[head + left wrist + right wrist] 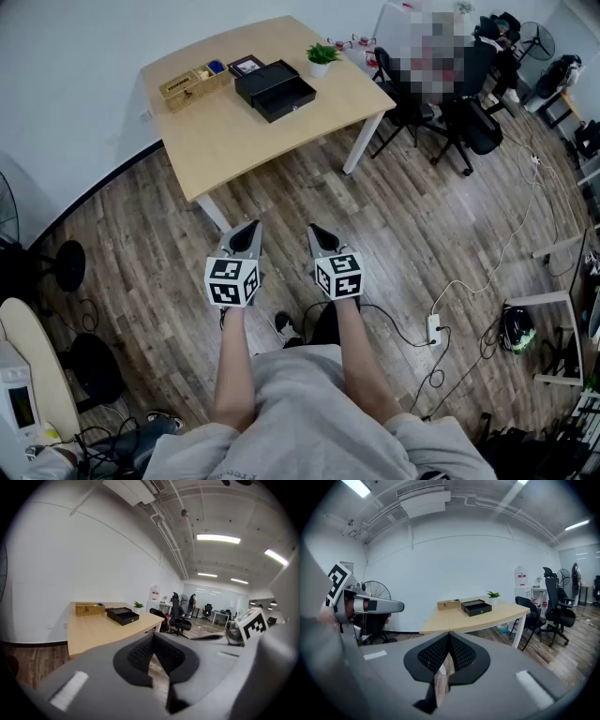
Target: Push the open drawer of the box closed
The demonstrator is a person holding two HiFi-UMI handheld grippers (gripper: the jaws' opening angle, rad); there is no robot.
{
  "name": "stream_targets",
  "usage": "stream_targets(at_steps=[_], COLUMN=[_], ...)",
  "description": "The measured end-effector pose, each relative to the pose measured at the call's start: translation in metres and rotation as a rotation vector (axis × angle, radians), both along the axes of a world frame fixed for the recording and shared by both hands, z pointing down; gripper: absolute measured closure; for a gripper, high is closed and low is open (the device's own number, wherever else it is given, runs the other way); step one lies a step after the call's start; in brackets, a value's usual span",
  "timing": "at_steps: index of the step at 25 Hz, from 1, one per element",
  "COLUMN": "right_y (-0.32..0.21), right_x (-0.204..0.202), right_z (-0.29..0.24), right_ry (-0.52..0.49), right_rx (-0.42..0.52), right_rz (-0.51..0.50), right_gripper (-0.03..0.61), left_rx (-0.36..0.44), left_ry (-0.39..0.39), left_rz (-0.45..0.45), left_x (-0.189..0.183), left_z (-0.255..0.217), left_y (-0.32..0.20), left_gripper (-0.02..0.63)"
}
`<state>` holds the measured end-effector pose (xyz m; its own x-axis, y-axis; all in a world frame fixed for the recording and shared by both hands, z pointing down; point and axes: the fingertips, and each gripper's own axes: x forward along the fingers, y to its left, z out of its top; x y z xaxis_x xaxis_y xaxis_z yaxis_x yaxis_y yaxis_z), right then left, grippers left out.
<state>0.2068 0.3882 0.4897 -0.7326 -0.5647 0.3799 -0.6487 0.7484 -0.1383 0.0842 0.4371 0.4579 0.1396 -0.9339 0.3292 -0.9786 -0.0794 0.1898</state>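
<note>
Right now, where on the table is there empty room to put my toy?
The near half of the table is bare, from the box and basket to the near edge. A smaller bare patch lies right of the box. The far side is crowded: basket, frame, box and plant.

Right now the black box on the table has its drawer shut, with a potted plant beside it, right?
No: the head view shows the drawer open, pulled out of the black box. The potted plant does stand beside it.
</note>
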Motion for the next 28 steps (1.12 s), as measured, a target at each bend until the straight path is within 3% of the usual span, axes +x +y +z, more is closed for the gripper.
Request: stream_targets(at_steps=[12, 19, 28], right_y=[-0.014, -0.054, -0.128], right_x=[-0.012, -0.019, -0.054], right_z=[0.005, -0.007, 0.017], right_ry=[0.001, -0.114, -0.103], right_rx=[-0.003, -0.07, -0.102], right_rz=[-0.028, 0.018, 0.012], right_gripper=[0.577, 0.578, 0.578], left_rx=[0.018, -0.001, -0.037], left_ry=[0.026, -0.025, -0.043], left_rz=[-0.049, -0.046, -0.062], left_x=[-0.034, -0.043, -0.082], left_z=[0.003, -0.001, 0.015], left_y=[-0.012, -0.036, -0.103], left_gripper=[0.561, 0.561, 0.561])
